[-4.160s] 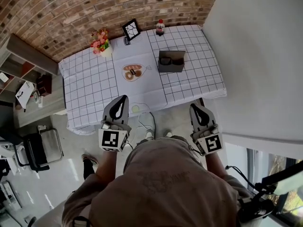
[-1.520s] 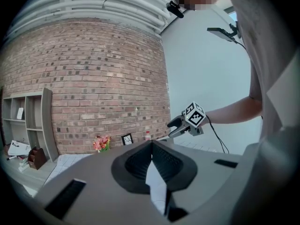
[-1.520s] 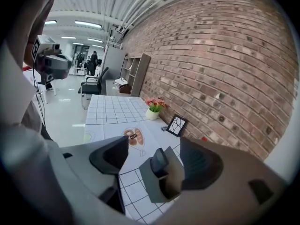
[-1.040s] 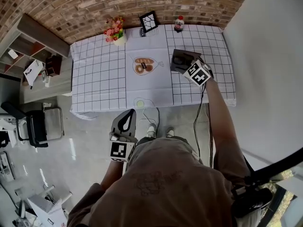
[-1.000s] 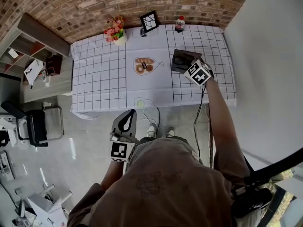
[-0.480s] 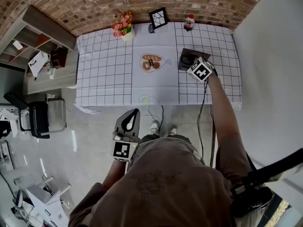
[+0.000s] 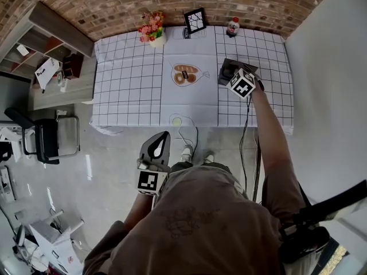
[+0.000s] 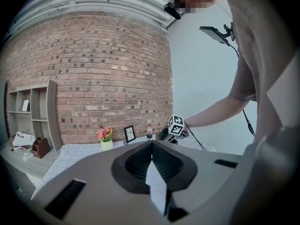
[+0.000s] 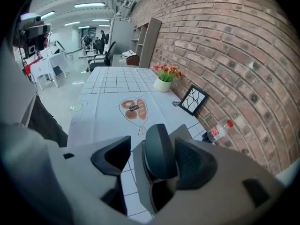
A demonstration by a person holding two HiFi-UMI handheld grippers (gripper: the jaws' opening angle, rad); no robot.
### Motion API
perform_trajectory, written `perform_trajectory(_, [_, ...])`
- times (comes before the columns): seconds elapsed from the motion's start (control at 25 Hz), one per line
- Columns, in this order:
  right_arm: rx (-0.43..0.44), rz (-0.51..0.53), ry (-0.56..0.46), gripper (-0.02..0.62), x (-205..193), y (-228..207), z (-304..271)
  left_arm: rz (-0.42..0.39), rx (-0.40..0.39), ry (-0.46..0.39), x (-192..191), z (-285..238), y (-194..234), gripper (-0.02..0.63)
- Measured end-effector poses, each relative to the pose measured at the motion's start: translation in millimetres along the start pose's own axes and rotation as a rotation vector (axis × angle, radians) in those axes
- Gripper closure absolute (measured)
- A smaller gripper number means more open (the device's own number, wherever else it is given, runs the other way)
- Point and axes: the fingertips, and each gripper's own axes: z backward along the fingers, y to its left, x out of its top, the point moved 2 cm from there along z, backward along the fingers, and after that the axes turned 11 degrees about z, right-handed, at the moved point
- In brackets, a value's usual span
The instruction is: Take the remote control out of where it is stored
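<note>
One right claw (image 9: 153, 157) (jaws apart) straddles rounded remote (image 9: 158, 146)

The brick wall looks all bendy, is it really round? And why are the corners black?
Probably flat. Left gripper view: the red-brown brick wall bulges because the wide-angle lens bends straight lines; the black corners are the lens's round edge. Right gripper view: same bending, same dark rim. Head view: the wall arcs along the top, and the grid on the white checked tablecloth bows slightly.

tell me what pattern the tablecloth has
The tablecloth is white with a thin black grid of squares. The head view shows it best.
</note>
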Motion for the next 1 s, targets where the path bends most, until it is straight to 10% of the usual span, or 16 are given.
perform_trajectory(0.28, [0.011, 0.038, 0.039, 0.456, -5.3, 1.0, -1.7, 0.003, 0.002, 0.005, -2.5, 1.4, 2.8, 0.594])
perform_trajectory(1.0, [0.046, 0.080, 0.063, 0.468, -0.9, -1.2, 2.8, -0.003, -0.002, 0.025, -6.2, -3.2, 4.4, 0.594])
